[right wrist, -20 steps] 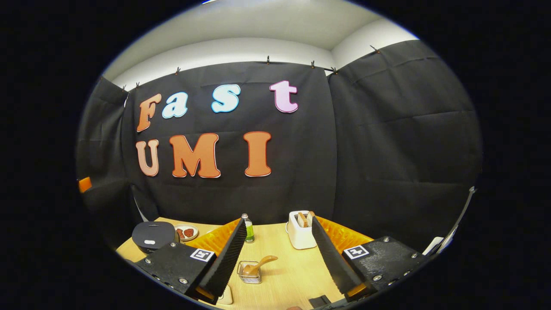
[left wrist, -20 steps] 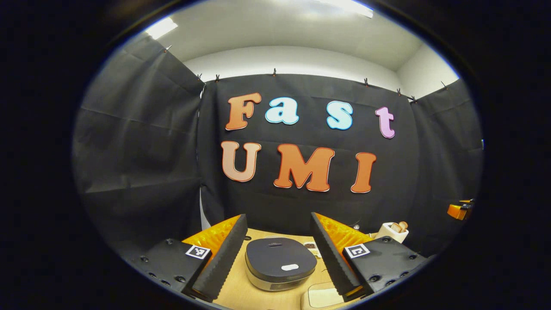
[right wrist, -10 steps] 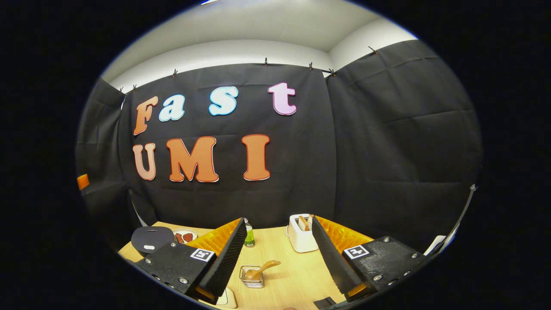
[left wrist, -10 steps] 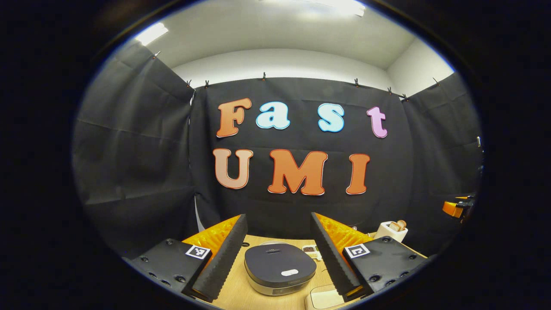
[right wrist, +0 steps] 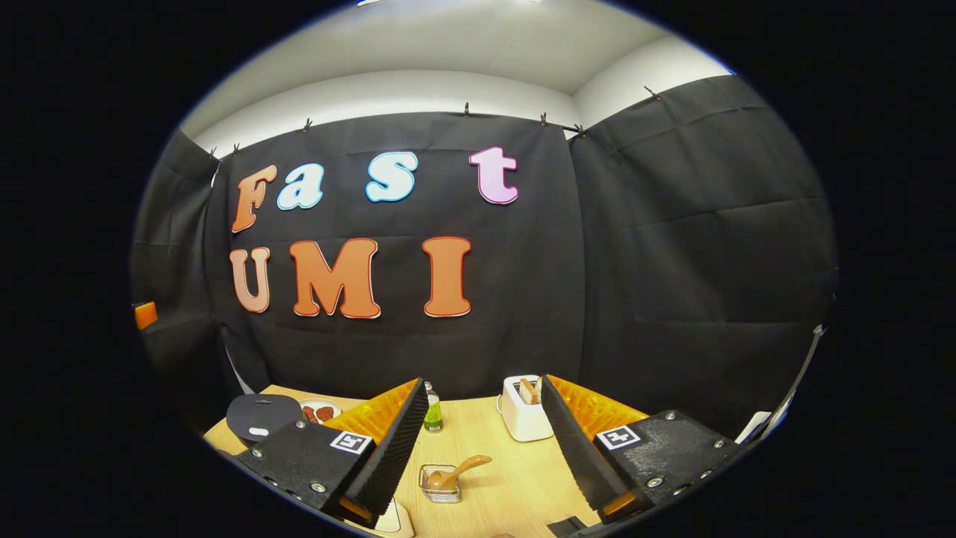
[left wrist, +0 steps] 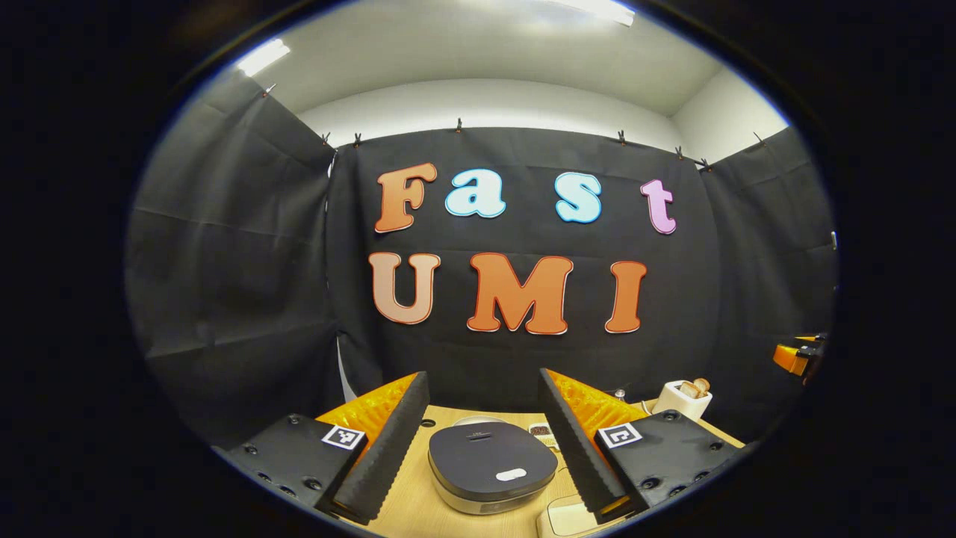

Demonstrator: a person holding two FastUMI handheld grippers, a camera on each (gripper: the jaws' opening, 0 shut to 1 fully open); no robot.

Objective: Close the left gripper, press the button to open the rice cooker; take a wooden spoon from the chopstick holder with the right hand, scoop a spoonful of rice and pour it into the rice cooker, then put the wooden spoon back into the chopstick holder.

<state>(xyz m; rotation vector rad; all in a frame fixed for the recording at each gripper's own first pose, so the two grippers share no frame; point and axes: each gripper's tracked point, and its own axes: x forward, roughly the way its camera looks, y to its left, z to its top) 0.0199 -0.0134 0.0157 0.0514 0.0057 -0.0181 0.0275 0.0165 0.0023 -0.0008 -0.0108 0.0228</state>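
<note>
The rice cooker [left wrist: 491,468], dark lid down with a small white button [left wrist: 511,474] near its front, sits on the wooden table between the fingers of my left gripper [left wrist: 484,448], which is open above it. In the right gripper view the cooker [right wrist: 263,418] lies far left. My right gripper [right wrist: 484,448] is open and holds nothing. Between its fingers a wooden spoon [right wrist: 457,473] leans out of a small wire chopstick holder [right wrist: 439,485].
A white toaster [right wrist: 521,409] with bread stands at the back of the table [right wrist: 515,478], with a green bottle [right wrist: 432,409] to its left. A plate of reddish food [right wrist: 321,410] lies behind the cooker. A pale flat dish [left wrist: 562,519] sits at the table's front.
Both views have shifted slightly; the cooker now sits a little more to the right between the left fingers. Both grippers stay open and nothing has been touched.
</note>
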